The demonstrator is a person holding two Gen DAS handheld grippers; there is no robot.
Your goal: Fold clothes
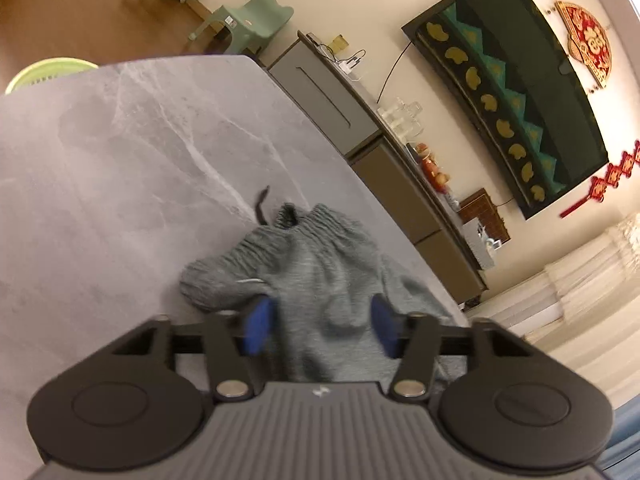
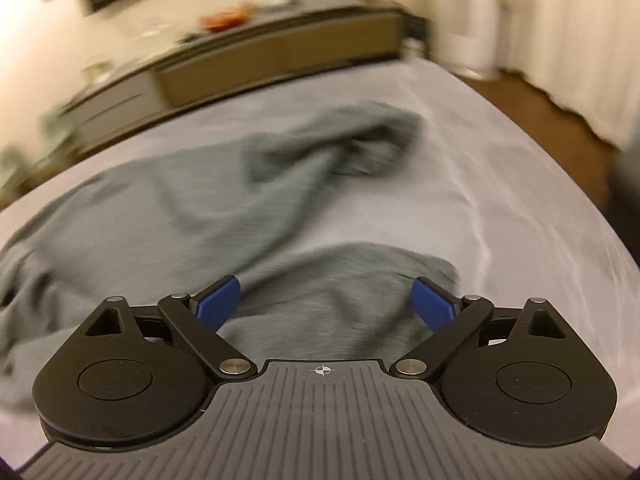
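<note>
We see a pair of grey sweatpants (image 1: 316, 264) lying crumpled on the grey marbled table (image 1: 132, 152), with the gathered elastic waistband (image 1: 320, 216) pointing away from our left gripper (image 1: 320, 322) and a dark drawstring (image 1: 262, 204) trailing from it onto the bare tabletop. Our left gripper hangs just above the cloth with its blue pads (image 1: 258, 330) spread apart and nothing between them; whether the tips touch the fabric we cannot tell. In the right wrist view, which is blurred, the sweatpants (image 2: 224, 208) sprawl across the table (image 2: 500, 200), one leg (image 2: 340, 148) running off towards the far edge and ending in a bunched cuff, the other leg (image 2: 352, 280) lying nearer, directly under our right gripper (image 2: 328, 304). That gripper's blue pads (image 2: 218, 300) also stand wide apart, holding nothing, over the near leg. Beyond the table, in the left wrist view, we make out a long low sideboard (image 1: 360, 120) against the wall, a dark framed picture (image 1: 516, 92) above it, a red and gold ornament (image 1: 588, 48) beside the picture, pale green plastic chairs (image 1: 248, 20) on the brown floor, and a light green basket (image 1: 48, 72) just past the table's far corner. Pale curtains (image 2: 560, 32) hang at the right in the right wrist view.
</note>
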